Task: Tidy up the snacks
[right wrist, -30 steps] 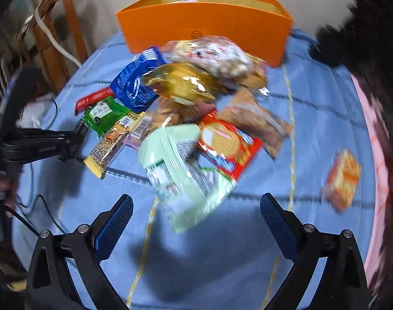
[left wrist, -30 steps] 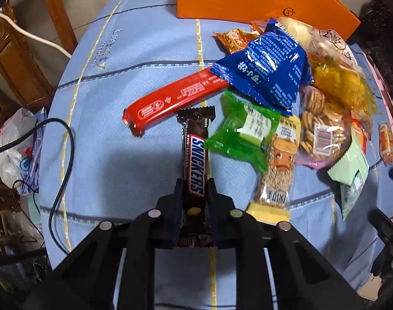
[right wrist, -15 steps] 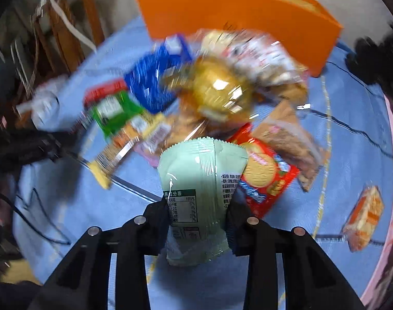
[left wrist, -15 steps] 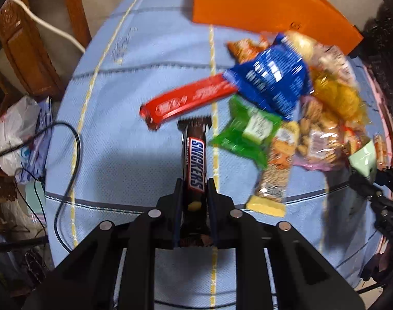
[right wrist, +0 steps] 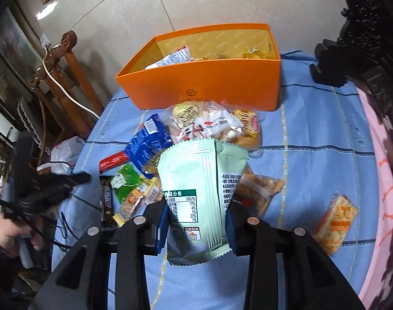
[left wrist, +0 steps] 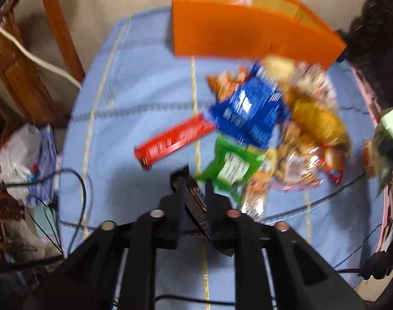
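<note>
My left gripper (left wrist: 193, 188) is shut on the brown Snickers bar (left wrist: 195, 201), which is twisted edge-on between the jaws above the blue cloth. The bar also shows in the right wrist view (right wrist: 106, 199), with the left gripper (right wrist: 75, 180) at its left. My right gripper (right wrist: 196, 206) is shut on a pale green snack packet (right wrist: 201, 193), held upright above the table. The orange box (right wrist: 209, 85) stands open at the back with some packets inside. It also shows in the left wrist view (left wrist: 237, 33). A pile of snacks (left wrist: 268, 126) lies in front of it.
A red bar (left wrist: 173, 139), a blue bag (left wrist: 250, 111) and a green packet (left wrist: 230, 165) lie by the pile. An orange cracker pack (right wrist: 334, 222) lies alone at the right. Wooden chair (left wrist: 23, 72), cables and a plastic bag (left wrist: 23, 152) stand left of the table.
Both grippers have risen with their snacks. The Snickers bar has turned edge-on in the left jaws. The right gripper, open one second ago, has shut on the green packet and lifted it.
</note>
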`<control>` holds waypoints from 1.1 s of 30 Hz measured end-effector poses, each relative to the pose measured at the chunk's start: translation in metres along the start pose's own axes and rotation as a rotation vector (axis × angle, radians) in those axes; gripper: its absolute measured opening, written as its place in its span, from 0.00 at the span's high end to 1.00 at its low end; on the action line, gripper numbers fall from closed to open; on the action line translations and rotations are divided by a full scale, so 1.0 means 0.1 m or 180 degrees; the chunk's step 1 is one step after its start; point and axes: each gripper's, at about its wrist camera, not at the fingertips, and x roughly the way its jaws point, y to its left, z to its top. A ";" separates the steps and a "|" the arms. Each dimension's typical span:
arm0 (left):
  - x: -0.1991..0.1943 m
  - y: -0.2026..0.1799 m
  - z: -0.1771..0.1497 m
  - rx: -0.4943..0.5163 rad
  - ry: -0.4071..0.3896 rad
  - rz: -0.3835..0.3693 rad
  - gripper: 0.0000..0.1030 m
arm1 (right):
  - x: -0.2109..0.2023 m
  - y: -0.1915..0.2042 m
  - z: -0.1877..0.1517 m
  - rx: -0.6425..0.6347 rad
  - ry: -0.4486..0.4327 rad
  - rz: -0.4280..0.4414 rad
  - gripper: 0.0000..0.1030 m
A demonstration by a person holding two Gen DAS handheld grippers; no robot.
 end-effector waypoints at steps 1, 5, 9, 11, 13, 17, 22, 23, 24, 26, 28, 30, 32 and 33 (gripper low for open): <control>0.08 0.02 -0.01 -0.0062 0.0079 -0.0038 0.83 | 0.03 0.01 0.01 -0.0008 0.0016 0.0005 0.64; 0.10 -0.10 0.02 0.0098 -0.0018 -0.0099 0.54 | 0.11 0.05 0.01 -0.0016 0.0075 0.0026 0.64; 0.16 -0.35 0.12 0.0421 -0.0102 -0.0050 0.37 | 0.17 0.07 0.01 -0.0019 0.0119 0.0046 0.64; 0.27 -0.46 0.17 0.0559 -0.0078 -0.0026 0.35 | 0.19 0.06 0.01 -0.0006 0.0140 0.0054 0.64; 0.46 -0.49 0.20 0.0630 0.0081 -0.0003 0.34 | 0.19 0.06 0.00 0.0004 0.0149 0.0064 0.64; 0.51 -0.36 0.28 0.0451 0.0113 -0.0175 0.65 | 0.18 0.04 -0.01 0.0021 0.0144 0.0082 0.64; 0.29 -0.25 0.18 0.0482 -0.0018 -0.0149 0.68 | 0.15 0.01 0.02 0.0052 0.0096 0.0108 0.64; 0.16 -0.21 0.18 0.0440 -0.0094 -0.0173 0.68 | 0.14 0.02 0.05 0.0034 0.0076 0.0106 0.64; 0.07 -0.18 0.19 0.0426 -0.0155 -0.0172 0.68 | 0.13 0.02 0.07 0.0023 0.0060 0.0107 0.64; -0.15 -0.13 0.25 0.0399 -0.0281 -0.0164 0.67 | 0.09 0.04 0.17 -0.0033 -0.0010 0.0101 0.64; -0.38 -0.11 0.40 0.0347 -0.0460 -0.0214 0.67 | 0.03 0.04 0.32 -0.0075 -0.0119 0.0085 0.64; -0.62 -0.14 0.68 0.0294 -0.0677 -0.0247 0.67 | -0.01 0.02 0.54 -0.0084 -0.0262 0.0071 0.64; -0.74 -0.21 0.92 0.0245 -0.0839 -0.0294 0.67 | -0.04 -0.01 0.75 -0.0083 -0.0400 0.0031 0.64; -0.77 -0.24 1.09 0.0228 -0.0916 -0.0307 0.67 | -0.04 -0.03 0.85 -0.0081 -0.0468 0.0009 0.63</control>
